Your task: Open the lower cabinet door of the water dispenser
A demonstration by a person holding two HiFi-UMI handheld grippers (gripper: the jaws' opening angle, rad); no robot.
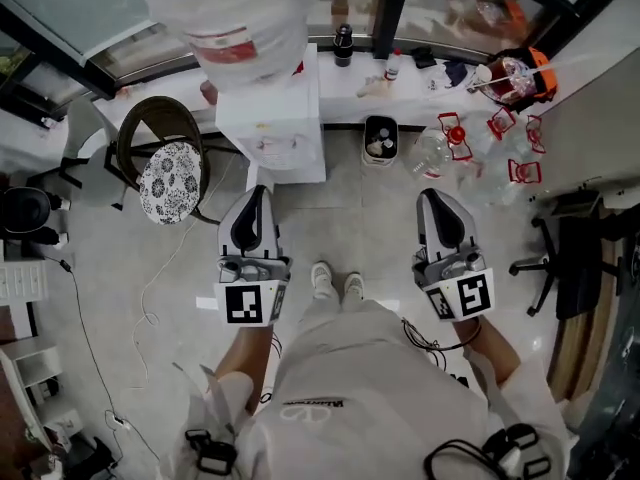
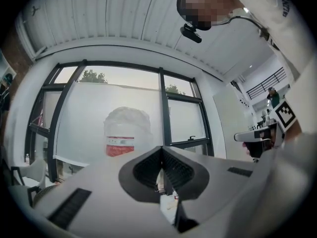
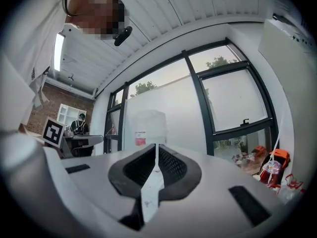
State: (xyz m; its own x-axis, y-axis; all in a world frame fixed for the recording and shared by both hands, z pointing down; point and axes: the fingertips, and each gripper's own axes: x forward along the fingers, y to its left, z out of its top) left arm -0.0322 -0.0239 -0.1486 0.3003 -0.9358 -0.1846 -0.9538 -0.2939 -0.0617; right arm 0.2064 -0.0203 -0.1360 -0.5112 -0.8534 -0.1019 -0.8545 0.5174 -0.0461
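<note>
Before the water dispenser (image 1: 272,128), left gripper (image 1: 254,200) and right gripper (image 1: 436,203) are clenched, empty, well apart from it. Step: approach. Next: reach down to lower cabinet door (image 1: 292,164).

water dispenser (image 1: 272,128): 1 | water jug (image 1: 232,18): 1 | tongs: 2, left tongs (image 1: 258,193), right tongs (image 1: 432,198) | shoes (image 1: 322,280): 2 | cushioned chair (image 1: 170,173): 1
</note>
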